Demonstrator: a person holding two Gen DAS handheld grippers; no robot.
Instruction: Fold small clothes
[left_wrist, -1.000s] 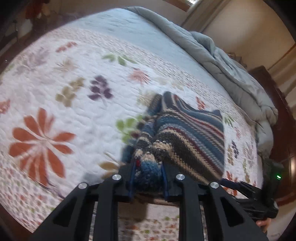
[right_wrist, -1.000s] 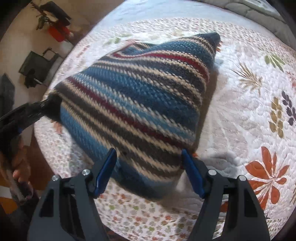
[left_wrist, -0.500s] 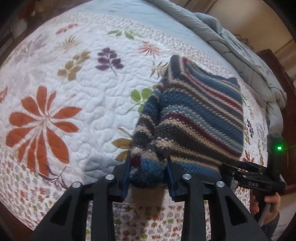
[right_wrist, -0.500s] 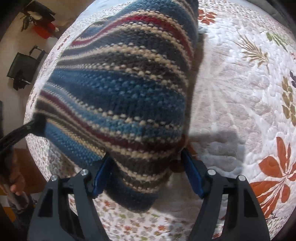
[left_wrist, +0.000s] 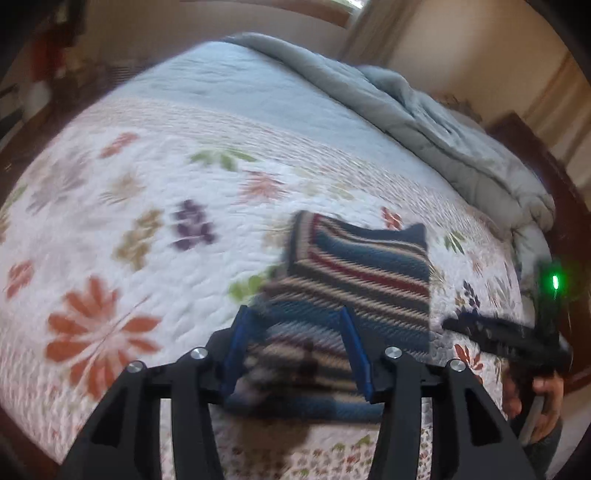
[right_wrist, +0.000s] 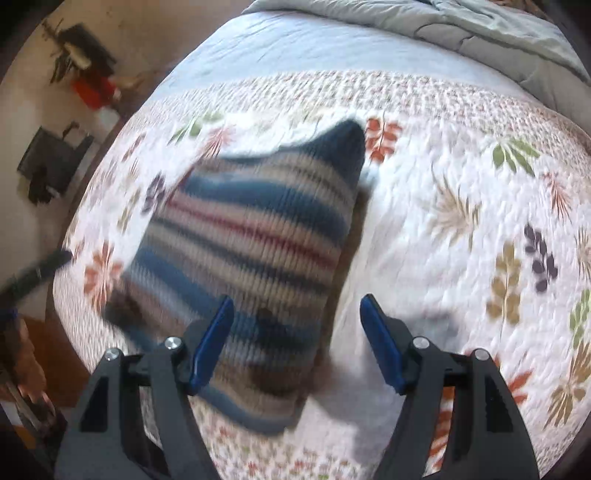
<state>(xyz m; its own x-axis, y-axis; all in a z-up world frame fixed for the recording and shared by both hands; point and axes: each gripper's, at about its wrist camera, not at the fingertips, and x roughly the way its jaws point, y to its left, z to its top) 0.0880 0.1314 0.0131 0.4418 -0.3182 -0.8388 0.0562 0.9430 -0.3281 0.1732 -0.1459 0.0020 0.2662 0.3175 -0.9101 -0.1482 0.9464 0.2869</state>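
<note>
A striped knit garment (left_wrist: 354, 280), blue, cream, grey and red, lies folded on the floral quilt (left_wrist: 147, 206). My left gripper (left_wrist: 295, 347) is open just above its near edge, holding nothing. In the right wrist view the garment (right_wrist: 255, 243) lies ahead and to the left. My right gripper (right_wrist: 297, 339) is open and empty, its left finger over the garment's near corner. The right gripper also shows at the right of the left wrist view (left_wrist: 509, 339). Both views are motion-blurred.
A grey duvet (left_wrist: 424, 110) is bunched along the far side of the bed. A dark wooden bed frame (left_wrist: 554, 177) runs at the right. The quilt's near edge (right_wrist: 295, 458) drops to the floor. Dark furniture and a red object (right_wrist: 92, 88) stand by the left wall.
My left gripper opened and let go of the garment's bunched edge. The garment dropped from its lifted, hanging shape to lie folded on the quilt. Both grippers pulled back.
</note>
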